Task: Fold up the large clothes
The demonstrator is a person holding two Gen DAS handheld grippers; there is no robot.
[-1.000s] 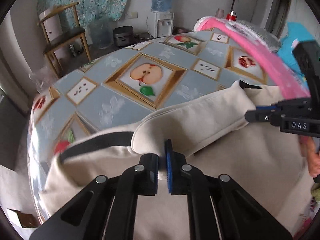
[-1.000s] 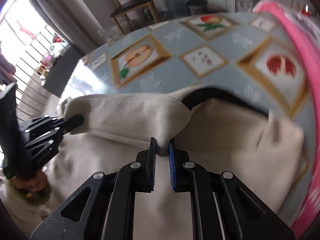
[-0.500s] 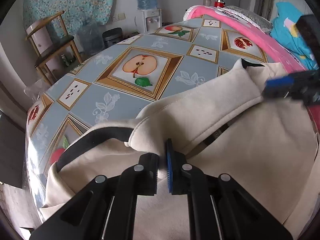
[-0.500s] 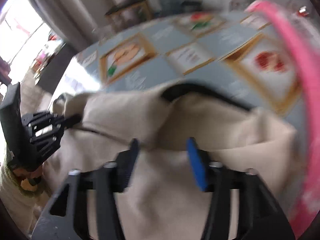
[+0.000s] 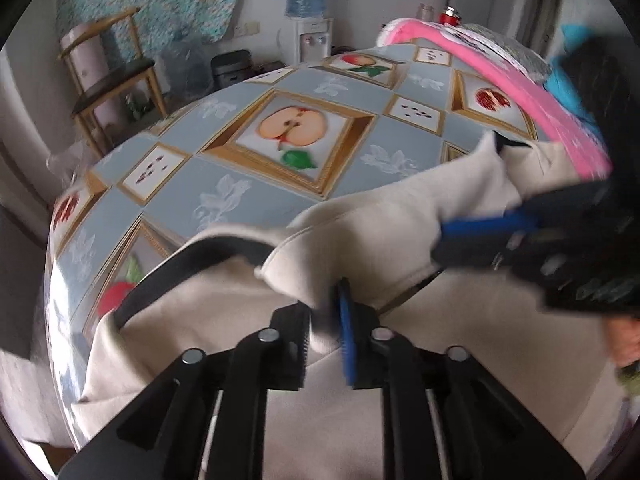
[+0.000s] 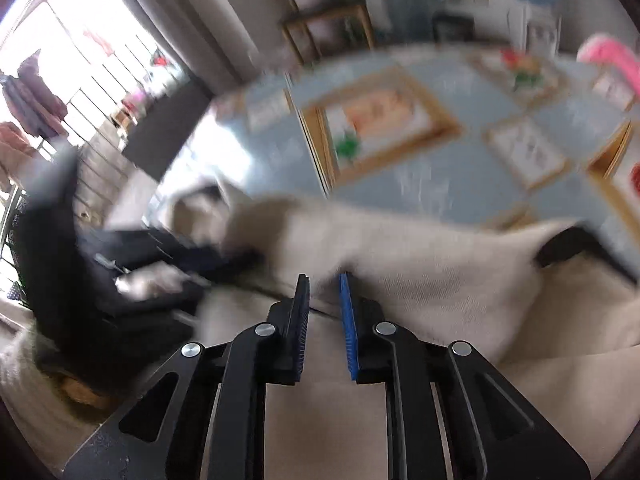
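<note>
Jaws of the left gripper (image 5: 324, 336) pinch the sweater (image 5: 400, 216); the right gripper (image 6: 324, 312) gapes, empty. Regrip the fold's edge squarely, then lay it flat.

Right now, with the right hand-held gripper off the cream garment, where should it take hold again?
Probably the folded-over edge of the cream garment just ahead of the right hand-held gripper, approached from the near side: the fabric doubles over there into a raised lip. The left hand-held gripper holds that fold further along.
</note>
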